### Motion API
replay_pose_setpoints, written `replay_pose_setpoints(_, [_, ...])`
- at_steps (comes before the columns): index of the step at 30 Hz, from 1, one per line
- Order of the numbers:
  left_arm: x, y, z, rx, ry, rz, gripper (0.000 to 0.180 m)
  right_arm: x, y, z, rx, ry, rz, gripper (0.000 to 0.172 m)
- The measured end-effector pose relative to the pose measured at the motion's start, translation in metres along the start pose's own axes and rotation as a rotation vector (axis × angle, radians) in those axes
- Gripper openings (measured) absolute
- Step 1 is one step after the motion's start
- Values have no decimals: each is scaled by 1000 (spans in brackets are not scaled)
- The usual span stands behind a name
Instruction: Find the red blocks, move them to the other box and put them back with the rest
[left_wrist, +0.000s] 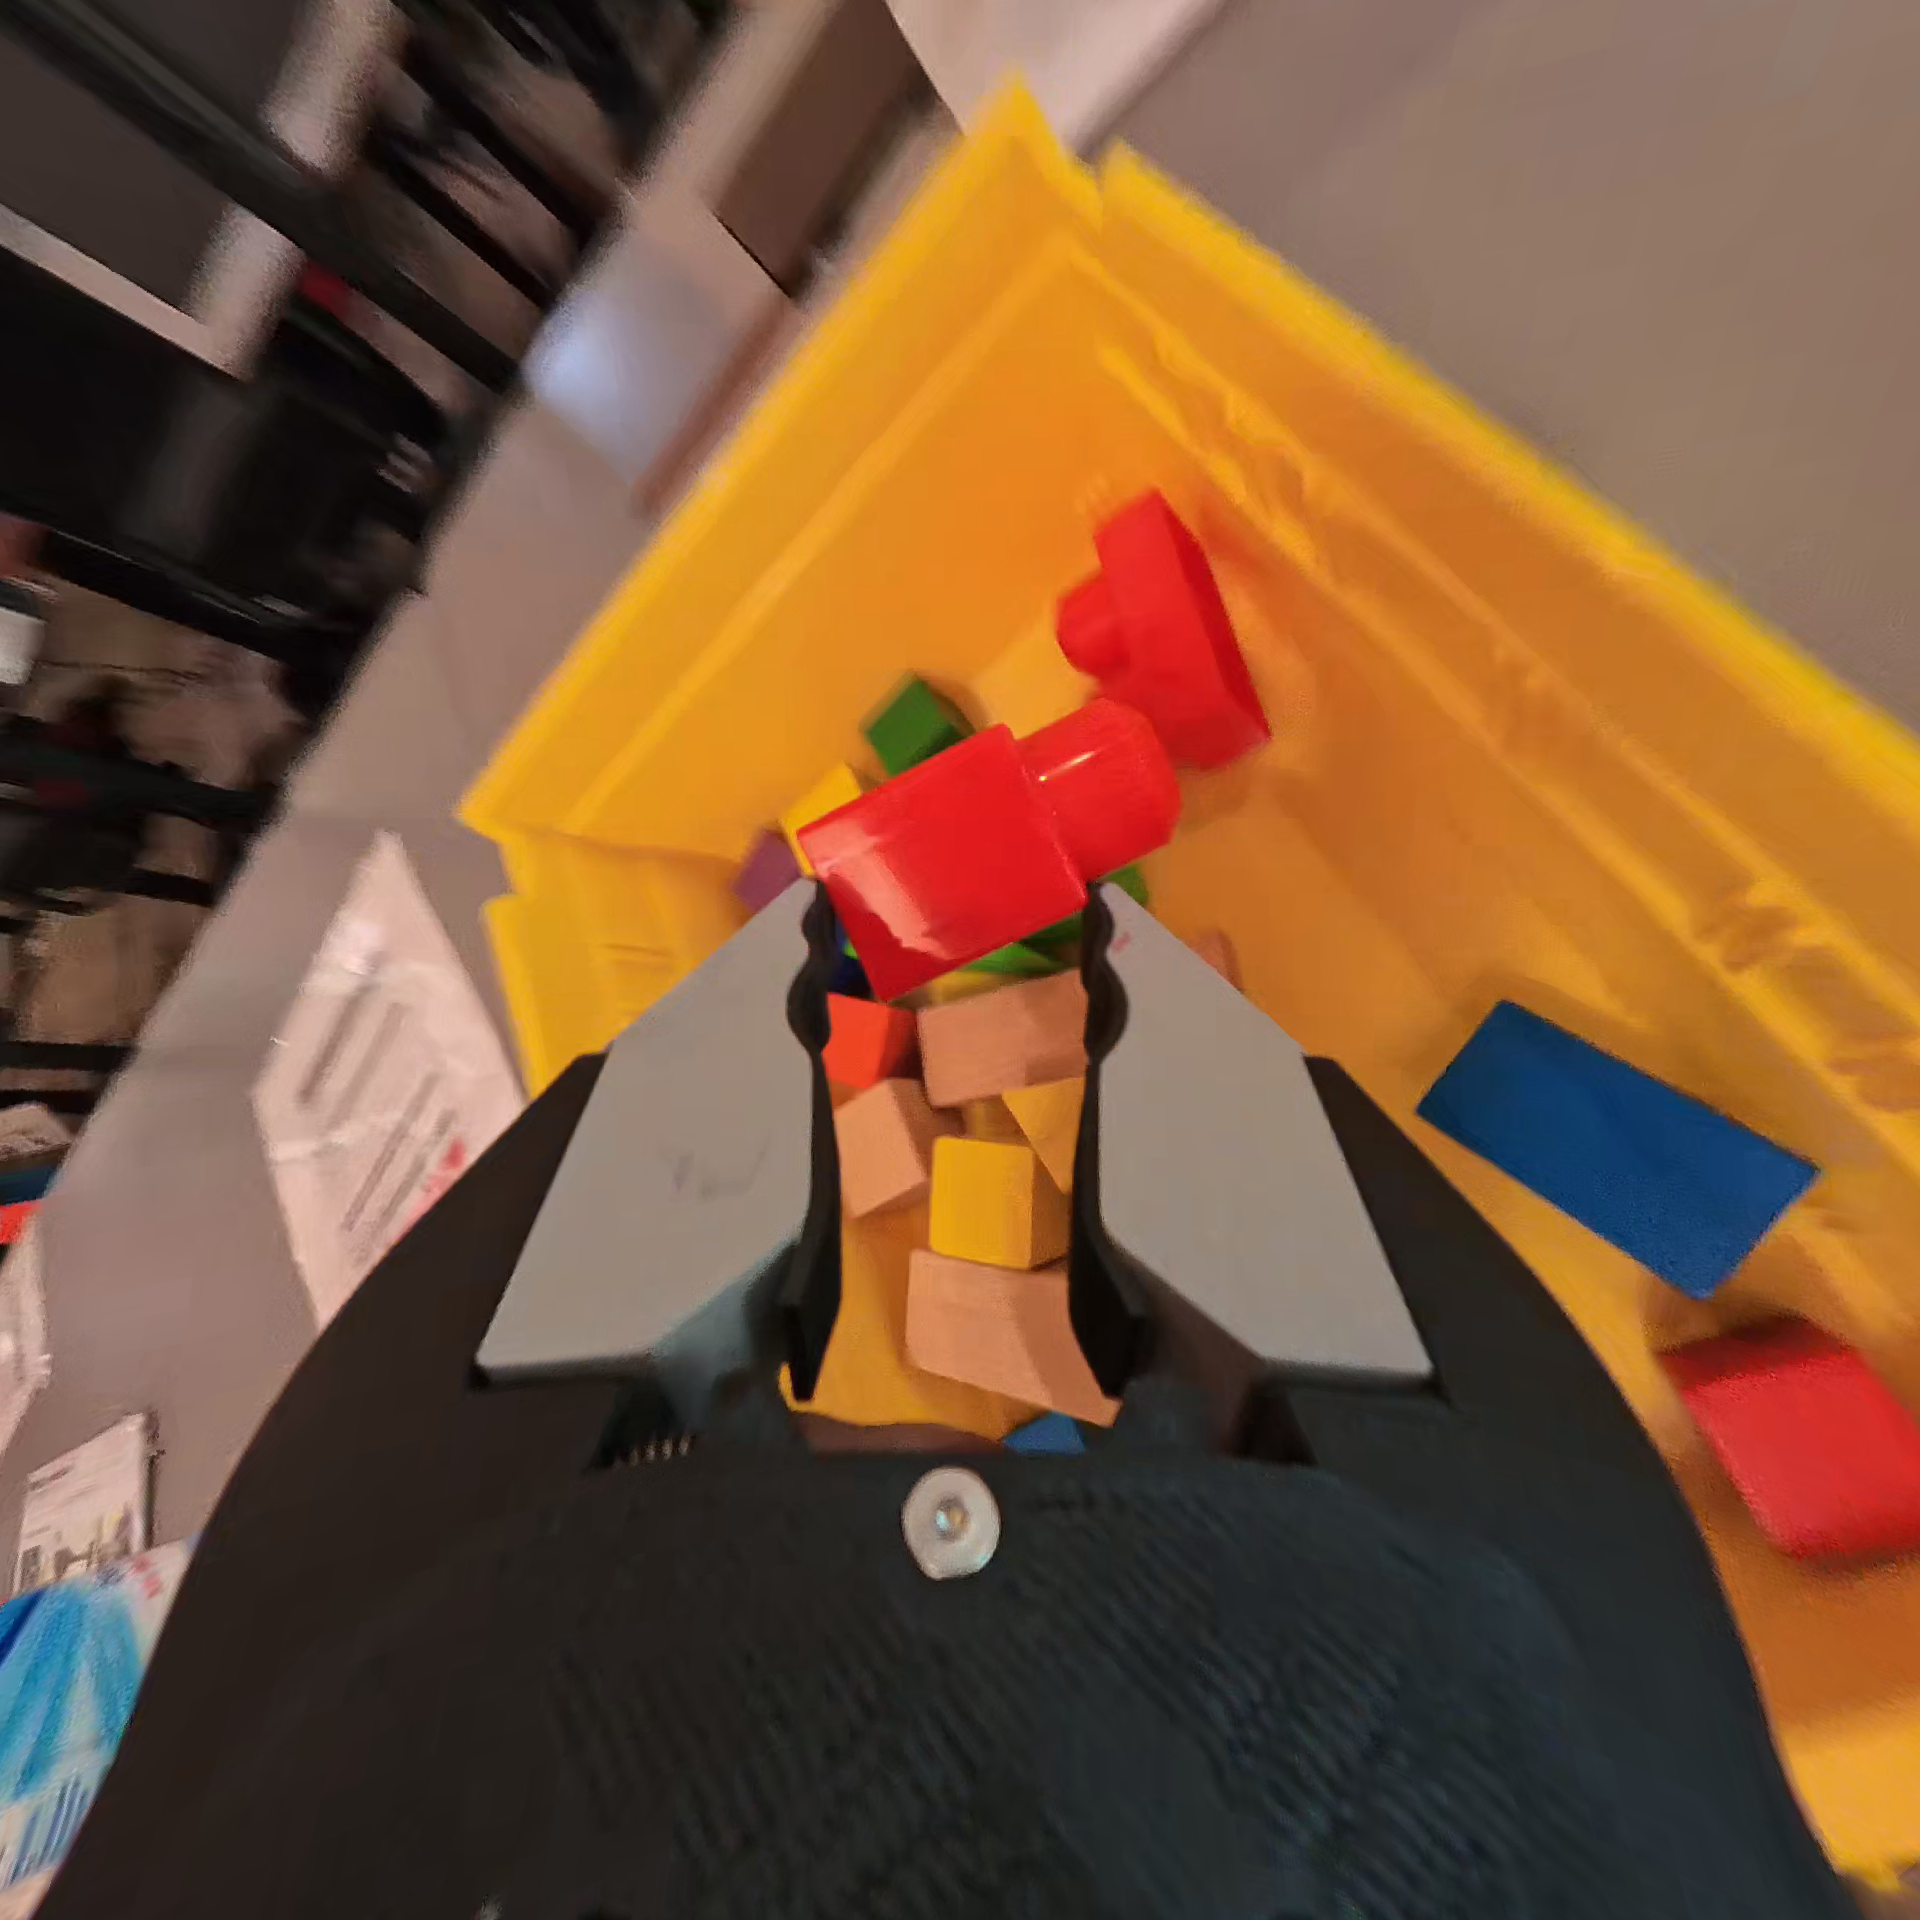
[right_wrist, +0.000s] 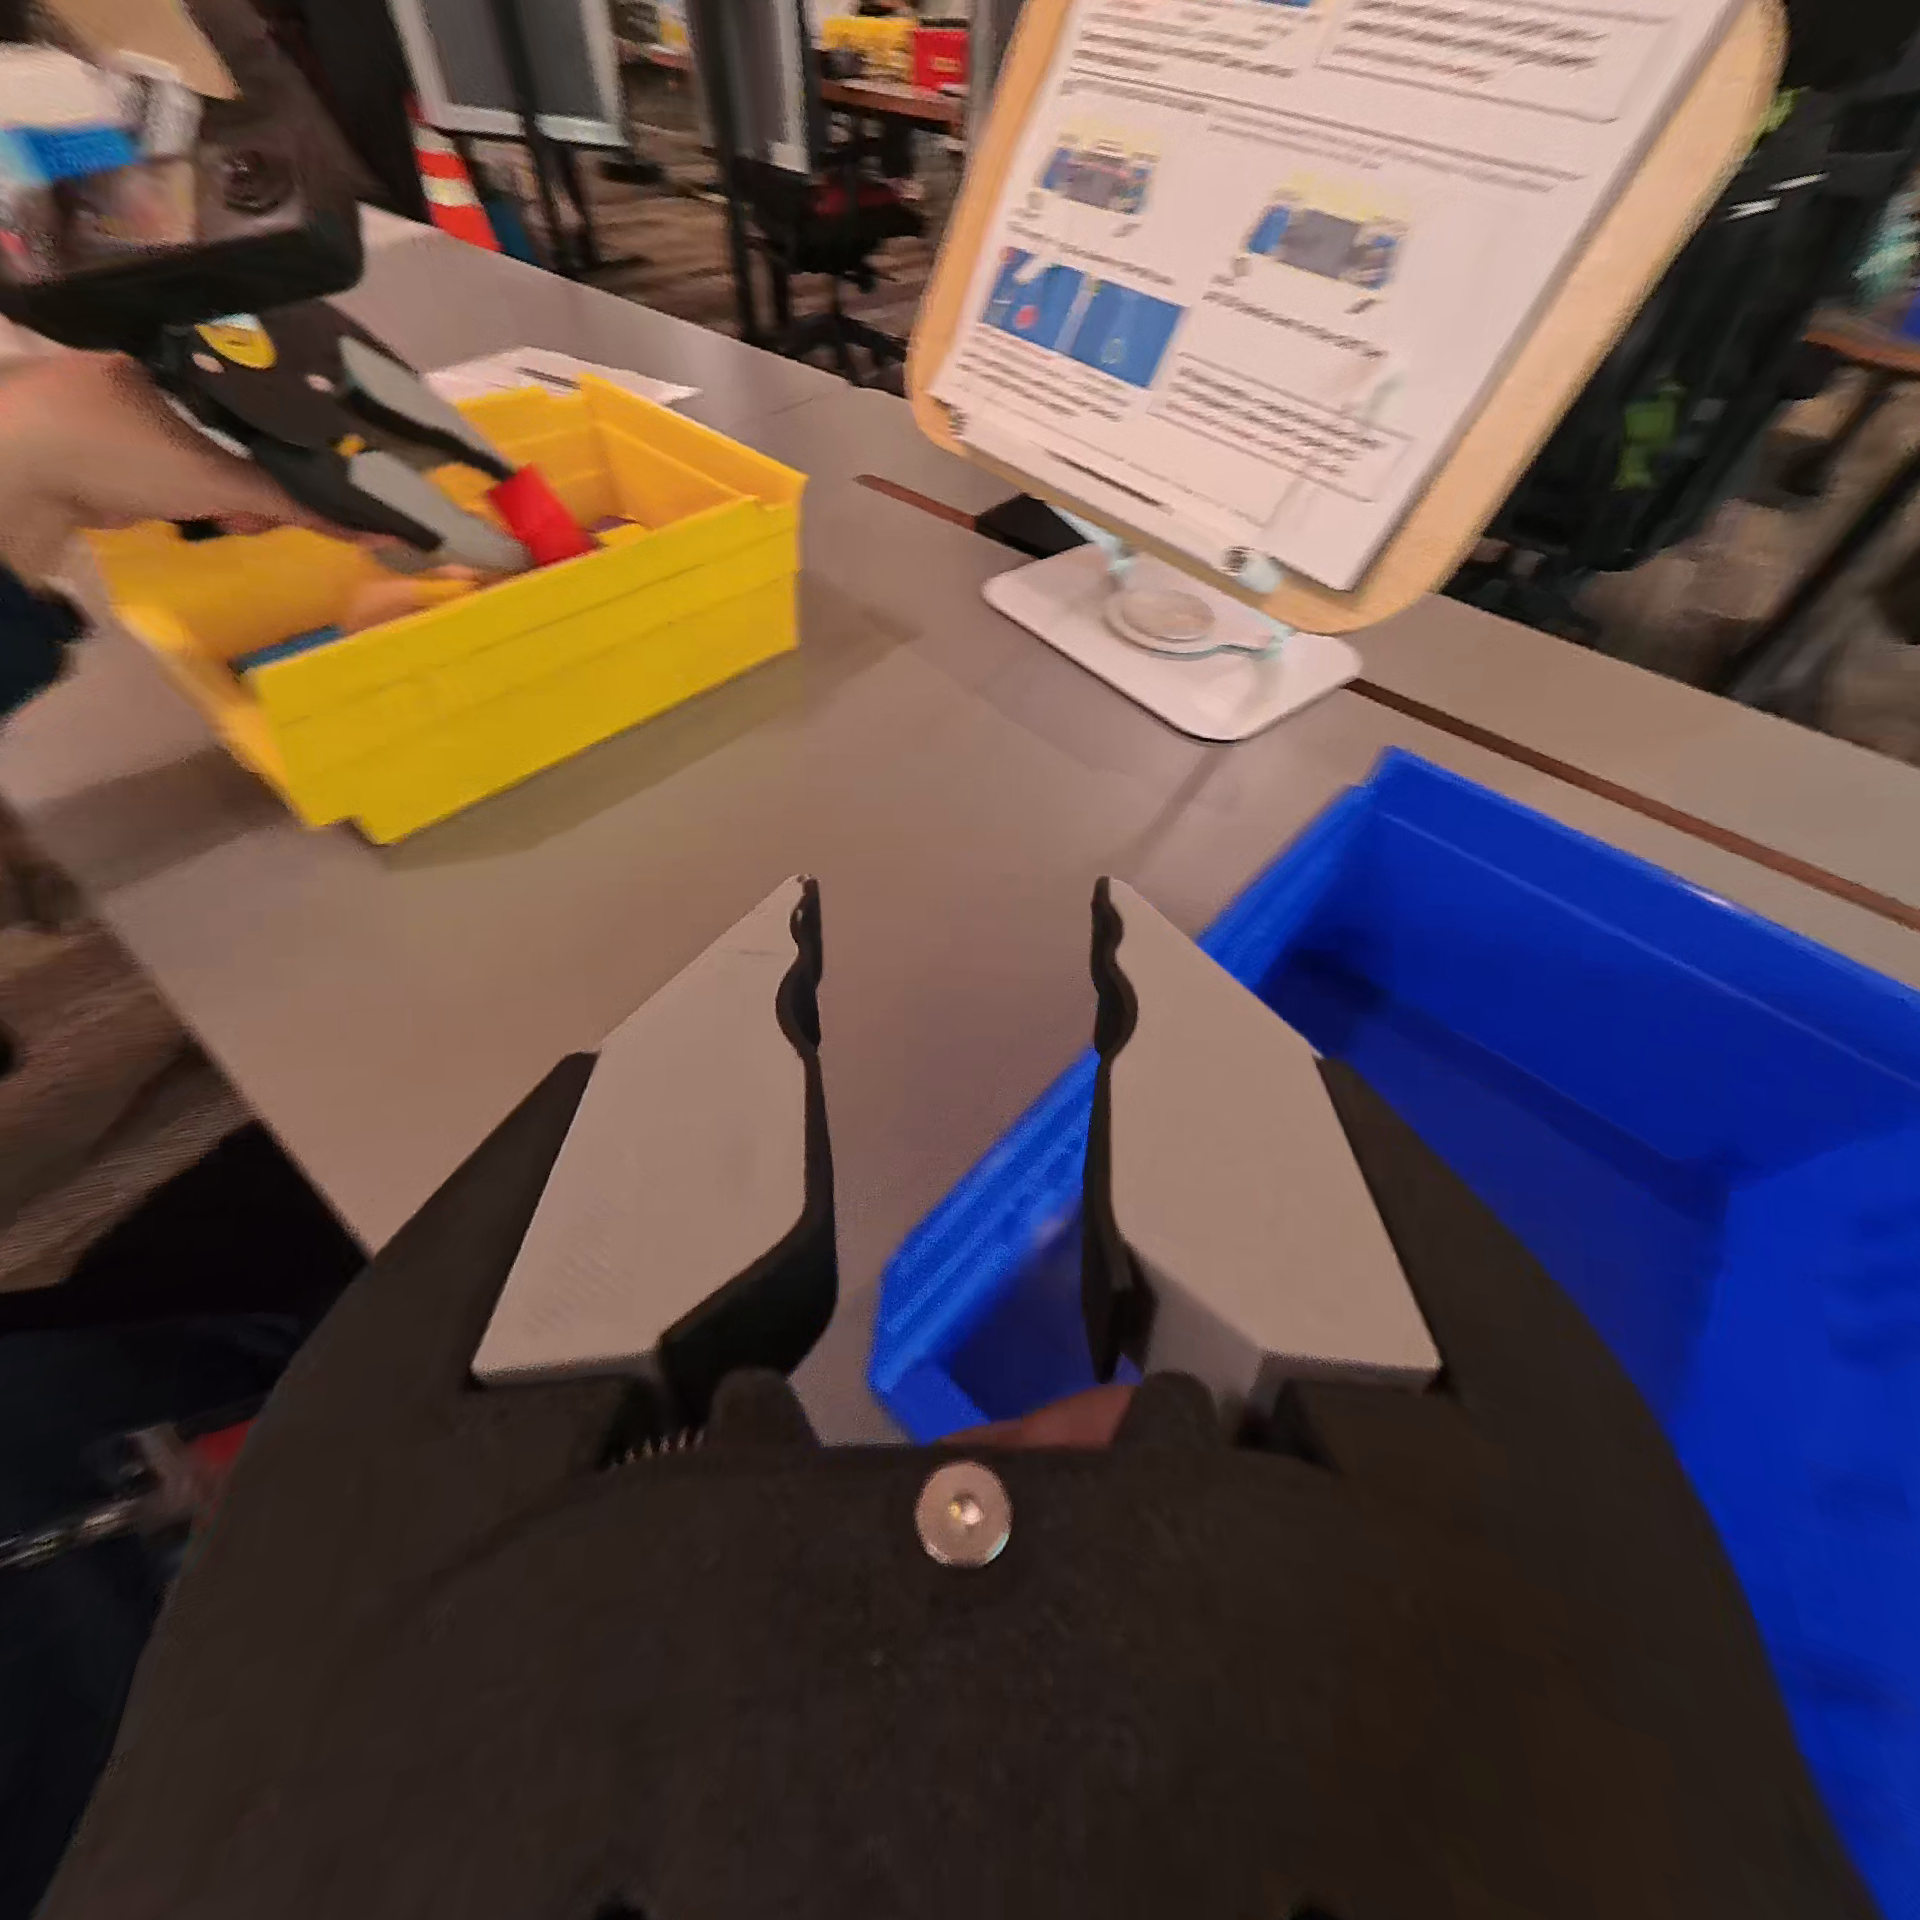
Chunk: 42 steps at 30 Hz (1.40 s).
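Both tools angle downward: left tool (left_wrist: 951, 904) grips a red block (left_wrist: 940, 857) over the yellow box (left_wrist: 831, 499), right tool (right_wrist: 954, 894) gapes bare.

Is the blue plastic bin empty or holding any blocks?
Empty as far as visible: the blue plastic bin shows only bare floor and walls; its near corner is hidden.

A grey table (right_wrist: 935, 748) is carrying a tilted wooden board (right_wrist: 1621, 343) with printed instruction sheets (right_wrist: 1278, 229), standing on a white base (right_wrist: 1195, 644) toward the table's far edge. A sheet of paper (right_wrist: 561, 372) is lying flat near the far left edge. An orange-and-white traffic cone (right_wrist: 457, 197) is standing on the floor beyond the table.
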<state>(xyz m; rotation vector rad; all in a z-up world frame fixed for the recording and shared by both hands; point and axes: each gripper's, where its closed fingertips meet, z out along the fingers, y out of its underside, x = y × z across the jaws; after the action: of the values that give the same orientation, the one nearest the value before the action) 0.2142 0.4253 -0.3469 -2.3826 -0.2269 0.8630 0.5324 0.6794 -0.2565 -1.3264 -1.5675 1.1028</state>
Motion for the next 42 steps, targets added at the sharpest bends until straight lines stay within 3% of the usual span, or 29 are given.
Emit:
replay_pose_setpoints(5, [35, -61, -90, 370, -148, 84, 44, -55, -3, 15, 8, -273, 85, 54])
replay_pose_setpoints(9, [120, -101, -144, 581, -34, 188, 46, -99, -9, 21, 18, -418, 84, 58])
replay_pose_setpoints(11, [164, -118, -166, 666, 5, 313, 46, -122, -14, 20, 25, -501, 90, 63])
replay_pose_setpoints(15, [220, -142, -204, 833, 33, 449, 45, -159, -22, 11, 54, -655, 120, 71])
replay_pose_setpoints(18, [242, -143, -209, 863, 67, 513, 46, -176, -29, 0, 75, -772, 170, 71])
replay_pose_setpoints(23, [257, -146, -210, 891, 57, 555, 45, -181, -26, 0, 54, -797, 191, 66])
replay_pose_setpoints(29, [260, -151, -209, 906, -33, 592, 46, -171, -14, 14, 14, -709, 151, 37])
replay_pose_setpoints(38, [257, -149, -202, 874, -66, 601, 45, -173, -7, 25, -13, -671, 136, 38])
replay_pose_setpoints(42, [254, -145, -195, 860, -11, 541, 42, -168, -6, 32, -15, -612, 111, 36])
